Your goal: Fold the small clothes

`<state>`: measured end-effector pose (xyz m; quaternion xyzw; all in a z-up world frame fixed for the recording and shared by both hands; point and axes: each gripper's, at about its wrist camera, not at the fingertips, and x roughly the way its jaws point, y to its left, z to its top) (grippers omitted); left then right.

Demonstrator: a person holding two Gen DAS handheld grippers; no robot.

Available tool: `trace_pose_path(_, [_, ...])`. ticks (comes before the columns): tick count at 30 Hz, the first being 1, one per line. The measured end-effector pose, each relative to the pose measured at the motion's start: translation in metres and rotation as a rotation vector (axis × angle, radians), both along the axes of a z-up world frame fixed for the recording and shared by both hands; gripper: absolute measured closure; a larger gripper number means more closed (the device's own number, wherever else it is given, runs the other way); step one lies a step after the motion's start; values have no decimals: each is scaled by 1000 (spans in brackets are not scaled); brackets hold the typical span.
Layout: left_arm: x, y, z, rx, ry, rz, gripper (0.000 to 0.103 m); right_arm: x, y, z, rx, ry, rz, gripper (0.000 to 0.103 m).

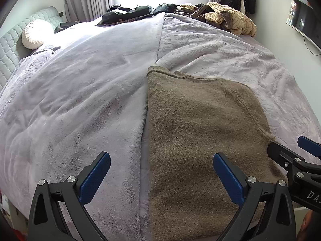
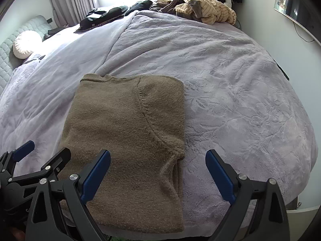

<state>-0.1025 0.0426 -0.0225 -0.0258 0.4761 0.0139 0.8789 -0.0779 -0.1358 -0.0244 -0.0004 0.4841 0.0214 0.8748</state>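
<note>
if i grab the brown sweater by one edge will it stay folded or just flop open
Probably flop: the brown sweater is soft knit, folded in loose layers on the blanket, so a one-edge lift would likely let them sag and unfold. It looks thick and fuzzy, so it should grip rather than slip. Both hand-held grippers, left and right, are open.

The brown sweater (image 1: 200, 140) runs out past the bottom edge in the left wrist view — its near hem is unseen. The right tool (image 1: 291, 152) shows only partly there, cut by the right edge. The wall screen (image 2: 297, 8) — its picture is too blurred to read.
</note>
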Motion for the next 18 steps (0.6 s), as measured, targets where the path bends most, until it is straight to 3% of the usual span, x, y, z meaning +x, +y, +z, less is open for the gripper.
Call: trace_pose_path(18, [-1, 1, -3, 5, 3, 7, 1, -3, -1, -3, -2, 3, -6, 6])
